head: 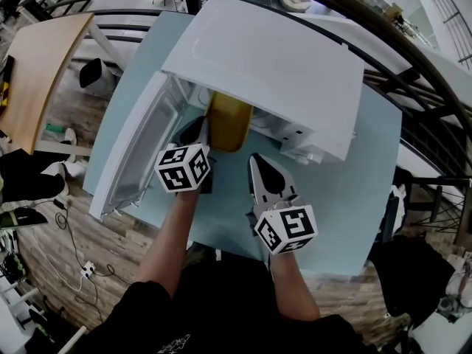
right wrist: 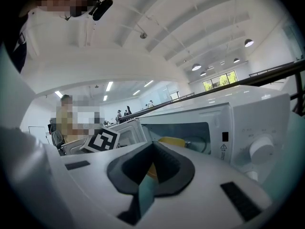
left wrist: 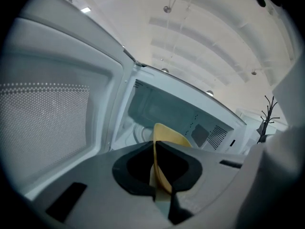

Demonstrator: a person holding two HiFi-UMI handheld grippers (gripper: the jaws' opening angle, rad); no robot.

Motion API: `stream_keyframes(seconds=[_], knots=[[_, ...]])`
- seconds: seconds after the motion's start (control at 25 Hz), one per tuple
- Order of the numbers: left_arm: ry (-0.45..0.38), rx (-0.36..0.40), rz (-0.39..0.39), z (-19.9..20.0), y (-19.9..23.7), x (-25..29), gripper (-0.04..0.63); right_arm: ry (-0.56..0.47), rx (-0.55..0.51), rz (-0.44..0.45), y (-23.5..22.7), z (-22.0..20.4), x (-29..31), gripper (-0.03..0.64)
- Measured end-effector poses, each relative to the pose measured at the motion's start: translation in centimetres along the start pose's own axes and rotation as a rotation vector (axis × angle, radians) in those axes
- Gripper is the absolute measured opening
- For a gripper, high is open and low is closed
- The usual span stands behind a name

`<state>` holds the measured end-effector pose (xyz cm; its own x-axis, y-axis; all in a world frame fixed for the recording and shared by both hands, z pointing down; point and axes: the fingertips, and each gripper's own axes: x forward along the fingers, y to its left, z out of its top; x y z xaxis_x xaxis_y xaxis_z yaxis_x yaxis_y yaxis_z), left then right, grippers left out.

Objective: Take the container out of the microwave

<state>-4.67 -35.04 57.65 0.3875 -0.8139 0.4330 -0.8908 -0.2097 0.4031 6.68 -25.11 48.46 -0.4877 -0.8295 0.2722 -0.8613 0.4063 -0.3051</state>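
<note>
White microwave (head: 273,57) stands mid-desk (head: 346,198), nearer the far edge. Its door (head: 140,150) is swung wide open toward the desk's left edge.

Yellow container (head: 228,120) sits in the mouth of the microwave, left part of the opening. From the head view its near side shows past the front edge of the microwave's top. Whether it rests on the oven floor or is lifted clear: cannot tell.

Left hand-held gripper (head: 200,127) reaches into the opening between the door and the container. Its jaws are pinching the container's thin yellow wall on the left side; the left gripper view shows the wall running straight through the closed gap. Its marker cube (head: 183,167) is just outside the opening.

Right hand-held gripper (head: 256,161) is over the bare desk in front of the microwave, to the right of the container and apart from it. Jaws pressed together at the tip, nothing held. It points at the opening, with the control knob (right wrist: 261,149) off to its right. Marker cube (head: 286,228) is toward the near edge.
</note>
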Motion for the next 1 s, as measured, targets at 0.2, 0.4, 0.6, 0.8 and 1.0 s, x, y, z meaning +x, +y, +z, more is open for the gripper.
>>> stream_keyframes(seconds=[0.2, 0.4, 0.6, 0.8, 1.0], knots=[[0.009, 0.002, -0.012, -0.5, 0.6, -1.4, 0.025, 0.003, -0.003, -0.011, 1.1, -0.4, -0.1, 0.006], [0.017, 0.006, -0.02, -1.3, 0.8, -2.8, 0.025, 0.007, -0.007, -0.022, 1.8, -0.8, -0.6, 0.006], [0.032, 0.011, -0.022, -2.5, 1.0, -4.1, 0.025, 0.01, -0.003, -0.018, 2.7, -1.4, -1.0, 0.006], [0.039, 0.017, -0.018, -3.4, 1.5, -5.1, 0.025, 0.019, 0.005, -0.016, 3.2, -2.4, -1.3, 0.006], [0.045, 0.02, -0.013, -4.2, 2.3, -6.0, 0.025, 0.033, 0.01, -0.018, 3.6, -3.5, -1.5, 0.006]])
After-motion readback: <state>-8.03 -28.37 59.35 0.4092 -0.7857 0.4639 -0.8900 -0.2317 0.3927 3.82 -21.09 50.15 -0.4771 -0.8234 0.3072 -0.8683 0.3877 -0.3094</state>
